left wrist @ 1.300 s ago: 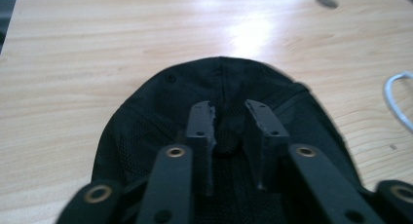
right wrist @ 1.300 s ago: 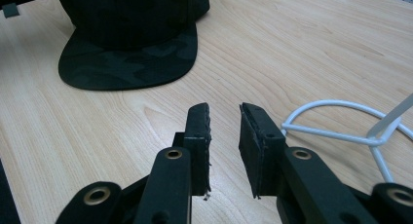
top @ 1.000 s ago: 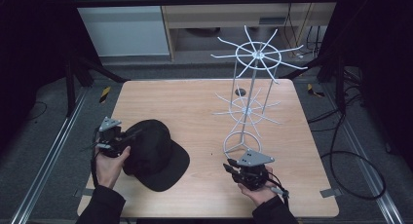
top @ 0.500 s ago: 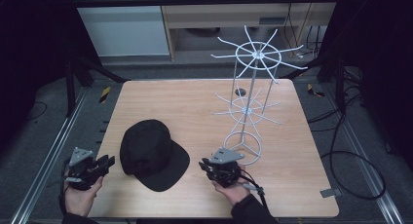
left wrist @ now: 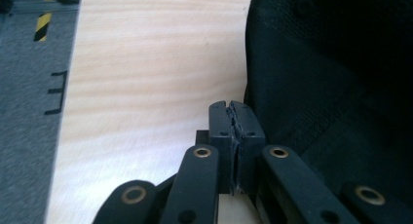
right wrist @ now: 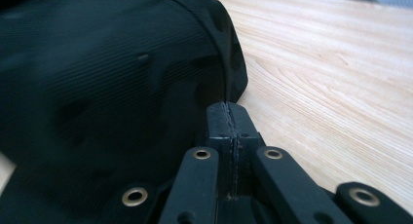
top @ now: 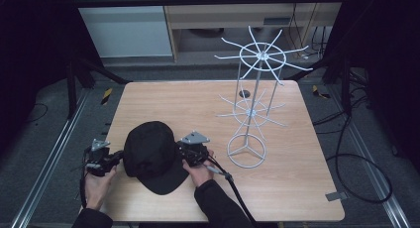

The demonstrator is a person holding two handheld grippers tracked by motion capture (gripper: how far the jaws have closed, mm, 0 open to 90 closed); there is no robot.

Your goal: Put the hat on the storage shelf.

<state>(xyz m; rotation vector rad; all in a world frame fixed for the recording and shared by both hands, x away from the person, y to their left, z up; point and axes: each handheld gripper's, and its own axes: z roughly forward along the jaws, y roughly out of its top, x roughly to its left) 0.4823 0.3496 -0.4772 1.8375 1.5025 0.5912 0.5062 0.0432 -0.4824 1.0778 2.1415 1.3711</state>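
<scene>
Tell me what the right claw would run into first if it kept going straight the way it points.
Most likely the black cap: the right claw, jaws shut with nothing seen between them, points at the cap's edge where it meets the table. Whether it already touches is unclear.

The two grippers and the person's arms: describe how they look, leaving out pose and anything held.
Both are black. The left gripper and right gripper each carry a grey three-cornered plate on top. In the gripper views, each has two black link arms with brass-coloured rivets leading to flat black pads. A black cable with a pale section trails from the right one along the forearm. The person wears dark long sleeves.
</scene>
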